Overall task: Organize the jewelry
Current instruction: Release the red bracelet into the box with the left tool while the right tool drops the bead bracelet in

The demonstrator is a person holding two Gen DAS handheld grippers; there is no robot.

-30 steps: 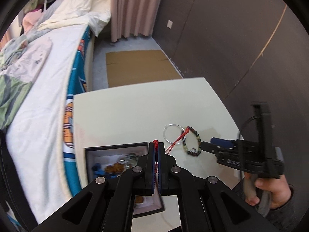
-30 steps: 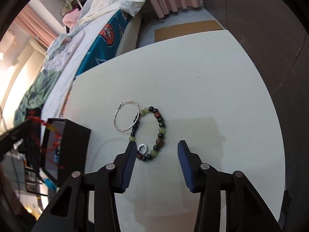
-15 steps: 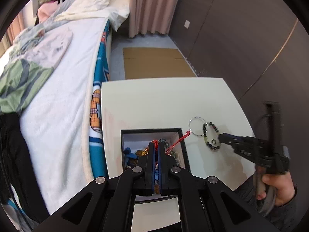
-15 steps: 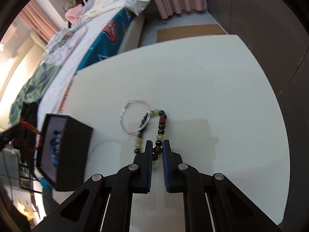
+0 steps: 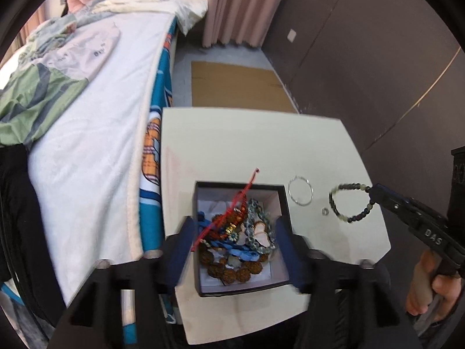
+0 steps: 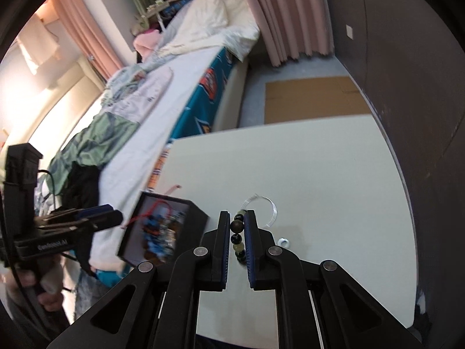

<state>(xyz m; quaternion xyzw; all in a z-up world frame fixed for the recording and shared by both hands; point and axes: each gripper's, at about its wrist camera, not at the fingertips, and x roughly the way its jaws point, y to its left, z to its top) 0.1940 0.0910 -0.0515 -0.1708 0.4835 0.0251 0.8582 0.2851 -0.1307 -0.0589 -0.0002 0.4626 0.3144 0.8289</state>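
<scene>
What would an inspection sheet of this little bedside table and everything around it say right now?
Surface: cream square table, beside a bed.
Job's things: open black jewelry box full of bracelets; red cord draped over them; thin silver hoop and small silver ring on the table; dark-and-green beaded bracelet lifted.
Clutter: nothing seen.
Grippers: left gripper open over the box; right gripper shut on the bracelet.
Cables: black lead near left handle.
Surroundings: white-sheeted bed, pink curtains, cardboard sheet on floor.
</scene>
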